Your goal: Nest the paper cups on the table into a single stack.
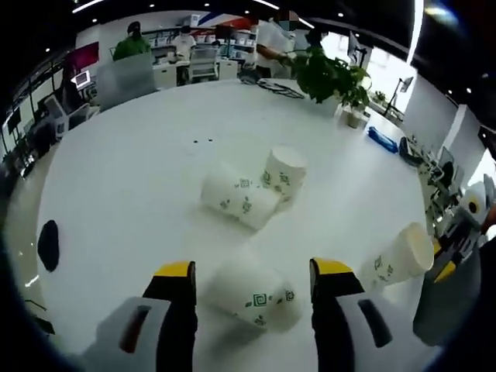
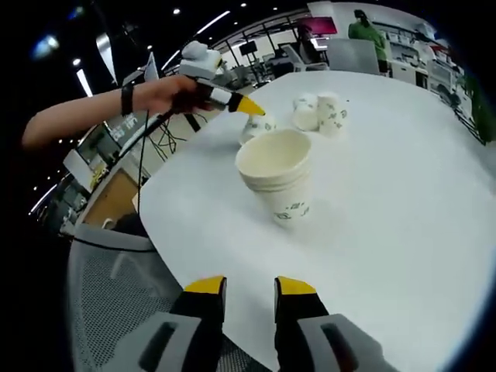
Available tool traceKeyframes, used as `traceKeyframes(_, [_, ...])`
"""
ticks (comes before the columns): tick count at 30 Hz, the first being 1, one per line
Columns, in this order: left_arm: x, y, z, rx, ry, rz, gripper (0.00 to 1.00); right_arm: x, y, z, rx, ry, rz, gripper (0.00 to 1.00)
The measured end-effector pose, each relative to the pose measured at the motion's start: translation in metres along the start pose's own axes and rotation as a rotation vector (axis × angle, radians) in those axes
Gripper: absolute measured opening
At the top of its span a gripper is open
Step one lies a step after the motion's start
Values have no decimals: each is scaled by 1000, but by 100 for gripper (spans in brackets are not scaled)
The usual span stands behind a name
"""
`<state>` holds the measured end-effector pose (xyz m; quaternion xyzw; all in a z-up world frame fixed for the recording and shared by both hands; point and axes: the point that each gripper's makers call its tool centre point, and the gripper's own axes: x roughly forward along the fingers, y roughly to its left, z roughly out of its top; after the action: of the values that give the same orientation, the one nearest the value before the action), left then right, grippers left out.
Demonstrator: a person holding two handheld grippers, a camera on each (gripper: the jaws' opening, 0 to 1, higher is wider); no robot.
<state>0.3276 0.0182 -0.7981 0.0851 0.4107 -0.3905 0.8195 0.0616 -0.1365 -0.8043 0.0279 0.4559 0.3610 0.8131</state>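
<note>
White paper cups with green marks lie on a round white table [image 1: 124, 178]. My left gripper [image 1: 254, 269] is open, its jaws on either side of a cup lying on its side [image 1: 252, 298]. Farther off, a second cup lies on its side [image 1: 236, 200] against an upside-down one [image 1: 284, 172]. A stack of nested cups [image 2: 280, 177] stands upright ahead of my right gripper [image 2: 250, 287], whose jaws are a narrow gap apart with nothing between them. In the right gripper view a hand [image 2: 167, 93] holds the left gripper [image 2: 248, 105] over the lying cup [image 2: 256, 125].
A potted plant [image 1: 333, 77], black cables [image 1: 279, 89] and a blue object [image 1: 382, 139] sit near the table's far edge. A dark patch [image 1: 48, 244] lies on the left. A grey mesh chair [image 2: 116, 302] stands at the near edge. People stand at desks behind.
</note>
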Motion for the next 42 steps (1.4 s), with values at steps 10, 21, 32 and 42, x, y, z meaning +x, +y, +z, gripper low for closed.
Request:
traceKeyframes(10, [-13,-23,-28,7,59,-19,46,4,9,1,9,7,15,22])
traceKeyframes(21, [-42,-36,-56,-175,20,-8,32,10,18,6,-23,1,41,22])
traceKeyframes(32, [-67,-52,-84,-275,5,-53,1,8,22,7,-39,-14,47,22])
traceKeyframes(42, [-86,-71,-91,-371,-69,-66,1,6,26,9,-42,-34,47,22])
